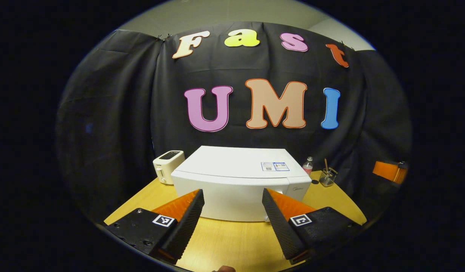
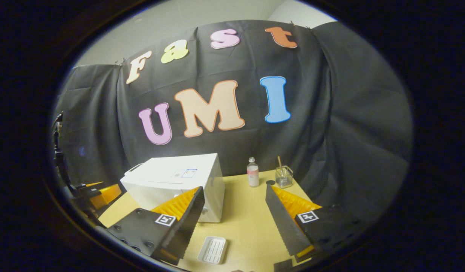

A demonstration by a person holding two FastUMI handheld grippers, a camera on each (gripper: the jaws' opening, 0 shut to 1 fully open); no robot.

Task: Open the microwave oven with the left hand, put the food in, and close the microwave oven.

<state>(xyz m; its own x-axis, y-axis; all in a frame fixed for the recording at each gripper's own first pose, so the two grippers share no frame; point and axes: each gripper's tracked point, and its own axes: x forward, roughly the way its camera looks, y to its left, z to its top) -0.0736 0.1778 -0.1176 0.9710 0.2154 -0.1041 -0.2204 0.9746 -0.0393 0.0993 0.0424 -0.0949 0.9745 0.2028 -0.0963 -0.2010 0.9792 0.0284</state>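
Observation:
The white microwave [image 1: 240, 181] stands on the wooden table [image 1: 232, 245] with its door closed, straight ahead of my left gripper [image 1: 232, 193]. That gripper is open, hovering just short of the door with nothing between its fingers. In the right gripper view the microwave [image 2: 172, 181] sits to the left. My right gripper [image 2: 234, 189] is open over the table, and a small white ribbed tray [image 2: 213, 249] lies on the wood below, near its left finger. I cannot tell what the tray holds.
A cream toaster [image 1: 168, 166] stands left of the microwave. A small bottle [image 2: 252, 173] and a glass holder with a stick [image 2: 284, 176] stand at the back right. The other gripper [image 2: 100, 194] shows at the left beside the microwave.

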